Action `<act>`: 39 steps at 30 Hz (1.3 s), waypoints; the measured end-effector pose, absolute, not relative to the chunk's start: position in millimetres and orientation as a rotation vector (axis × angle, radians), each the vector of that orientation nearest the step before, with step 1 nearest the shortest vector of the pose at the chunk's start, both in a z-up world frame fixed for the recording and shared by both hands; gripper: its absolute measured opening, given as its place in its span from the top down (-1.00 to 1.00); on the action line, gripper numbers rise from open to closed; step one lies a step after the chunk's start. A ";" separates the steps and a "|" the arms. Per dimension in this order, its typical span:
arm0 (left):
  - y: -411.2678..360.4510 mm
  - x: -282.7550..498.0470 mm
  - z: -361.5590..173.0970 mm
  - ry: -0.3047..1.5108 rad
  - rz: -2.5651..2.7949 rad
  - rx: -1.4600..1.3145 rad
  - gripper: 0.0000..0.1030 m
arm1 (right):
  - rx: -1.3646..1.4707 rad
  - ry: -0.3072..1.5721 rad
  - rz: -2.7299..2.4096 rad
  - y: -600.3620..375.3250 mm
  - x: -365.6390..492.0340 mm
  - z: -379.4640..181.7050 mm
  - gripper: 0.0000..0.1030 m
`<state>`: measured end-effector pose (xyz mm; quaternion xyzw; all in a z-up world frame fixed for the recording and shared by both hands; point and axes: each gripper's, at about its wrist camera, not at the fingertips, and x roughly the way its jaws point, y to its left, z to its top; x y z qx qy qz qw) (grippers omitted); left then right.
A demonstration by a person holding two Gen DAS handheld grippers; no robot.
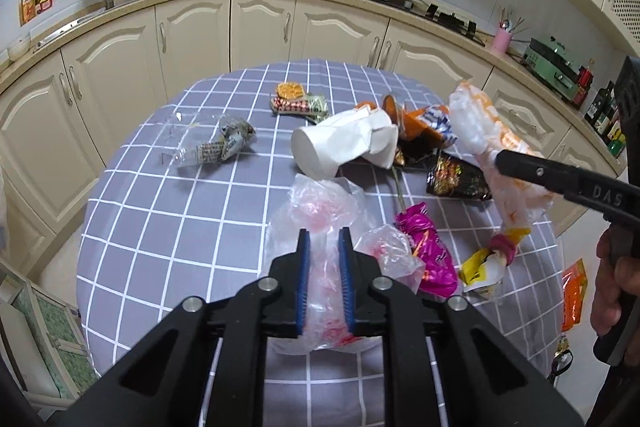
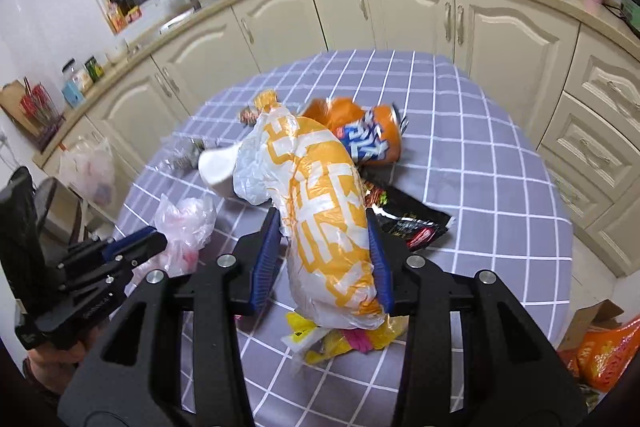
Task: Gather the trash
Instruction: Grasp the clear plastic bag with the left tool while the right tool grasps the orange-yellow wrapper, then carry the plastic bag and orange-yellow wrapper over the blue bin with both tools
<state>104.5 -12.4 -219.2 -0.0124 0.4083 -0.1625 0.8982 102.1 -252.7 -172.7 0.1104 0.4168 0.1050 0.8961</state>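
Trash lies on a round table with a grey-blue checked cloth (image 1: pixel 168 235). My left gripper (image 1: pixel 325 247) is shut on a clear pink-tinted plastic bag (image 1: pixel 320 203), which also shows in the right wrist view (image 2: pixel 184 223). My right gripper (image 2: pixel 322 231) is shut on a white and orange plastic bag (image 2: pixel 316 195) and holds it above the table; it shows in the left wrist view (image 1: pixel 492 143). On the table lie a white paper cup (image 1: pixel 336 143), an orange chip bag (image 2: pixel 368 139), a black snack wrapper (image 1: pixel 456 179), a magenta wrapper (image 1: pixel 428 251) and a clear bottle (image 1: pixel 208 147).
Small wrappers (image 1: pixel 298 101) lie at the far side of the table. Cream kitchen cabinets (image 1: pixel 260 23) curve behind it, with a sink, a stove and a pan on the counter. An orange bag (image 2: pixel 608 351) and a cardboard box lie on the floor at the right.
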 end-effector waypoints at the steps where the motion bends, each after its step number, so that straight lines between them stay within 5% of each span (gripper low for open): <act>1: -12.3 103.2 -215.6 0.836 -0.336 -0.029 0.78 | 0.237 0.848 0.216 -255.5 99.8 -167.4 0.21; 26: -71.4 63.7 -129.3 0.622 -0.492 0.000 0.96 | 0.383 0.659 0.041 -364.2 29.4 -120.1 0.21; 39: -88.4 71.8 -175.5 0.741 -0.499 0.013 0.97 | 0.446 0.713 0.005 -391.7 19.9 -149.5 0.21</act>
